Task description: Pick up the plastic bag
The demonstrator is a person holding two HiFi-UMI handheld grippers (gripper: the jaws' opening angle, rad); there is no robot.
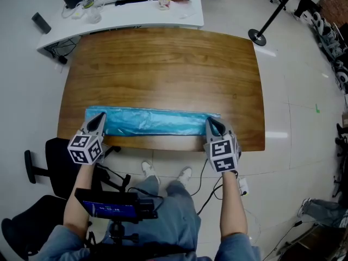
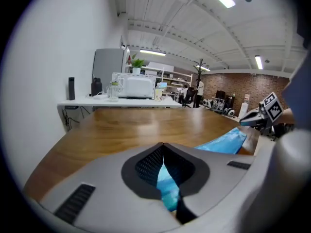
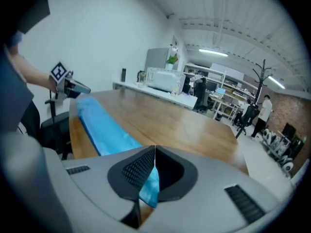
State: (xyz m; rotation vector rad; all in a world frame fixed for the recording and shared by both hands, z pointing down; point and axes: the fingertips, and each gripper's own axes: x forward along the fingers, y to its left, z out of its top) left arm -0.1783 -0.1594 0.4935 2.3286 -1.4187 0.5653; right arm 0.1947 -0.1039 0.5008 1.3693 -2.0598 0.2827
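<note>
A long folded blue plastic bag [image 1: 152, 122] stretches left to right along the near edge of the wooden table [image 1: 163, 64]. My left gripper [image 1: 99, 119] is shut on the bag's left end, and blue film [image 2: 167, 186] shows pinched between its jaws. At the bag's right end my right gripper [image 1: 211, 125] is shut on it, with a fold of blue film [image 3: 149, 186] caught between its pads. In the left gripper view the bag [image 2: 224, 141] runs off toward the right gripper [image 2: 253, 121]. The right gripper view shows the bag [image 3: 104, 130] reaching the left gripper [image 3: 80, 88].
A white counter [image 1: 125, 7] with a microwave [image 2: 140, 86], bottles and small items stands behind the table. A black chair [image 1: 57, 170] sits at the near left beside the person's legs. A stand's black base [image 1: 256, 37] rests on the floor at the far right.
</note>
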